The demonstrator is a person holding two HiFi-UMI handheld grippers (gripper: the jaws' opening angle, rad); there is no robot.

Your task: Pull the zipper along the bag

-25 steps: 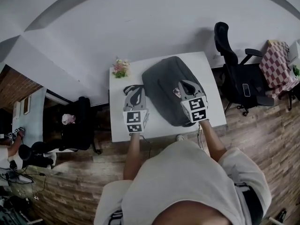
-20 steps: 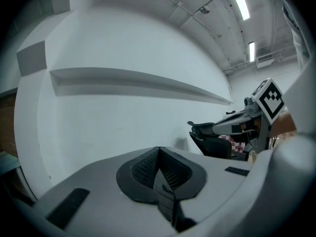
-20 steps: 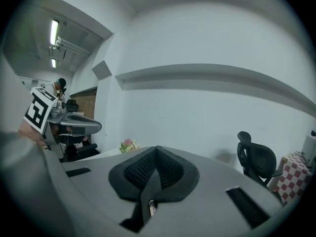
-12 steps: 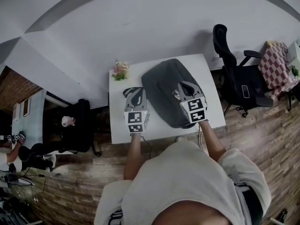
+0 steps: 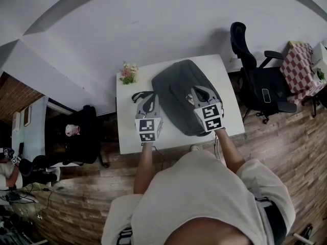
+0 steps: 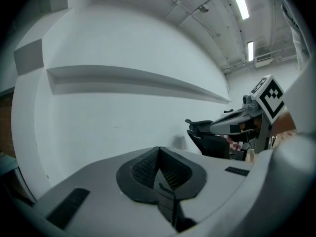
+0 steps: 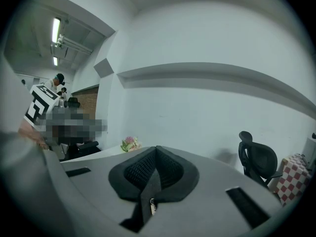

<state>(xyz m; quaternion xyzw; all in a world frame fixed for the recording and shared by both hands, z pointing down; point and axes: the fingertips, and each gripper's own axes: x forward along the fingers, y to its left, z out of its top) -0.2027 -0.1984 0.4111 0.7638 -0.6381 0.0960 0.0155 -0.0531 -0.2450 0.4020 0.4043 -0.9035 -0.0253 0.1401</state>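
Here we hold the left gripper [image 5: 144,96] and the right gripper [image 5: 196,91], each with its jaws pressed together. The grey bag [image 5: 173,88] lies on the white tabletop [image 5: 127,134] toward 1 o'clock. The right gripper hovers over the bag's 4 o'clock part, and the left gripper hovers over bare tabletop at its 9 o'clock.

1. No words, brand names, labels or numbers are showing clearly enough to read in any view.
2. The left gripper [image 5: 145,98] is carrying a left cube [image 5: 147,130] that is showing only black-and-white square markers, with no letters or digits.
3. The right gripper [image 5: 197,93] is carrying a right cube [image 5: 210,117] that is showing the same kind of markers, likewise without text.
4. Each gripper view is catching one marker face on the other cube, and no characters are appearing on it.
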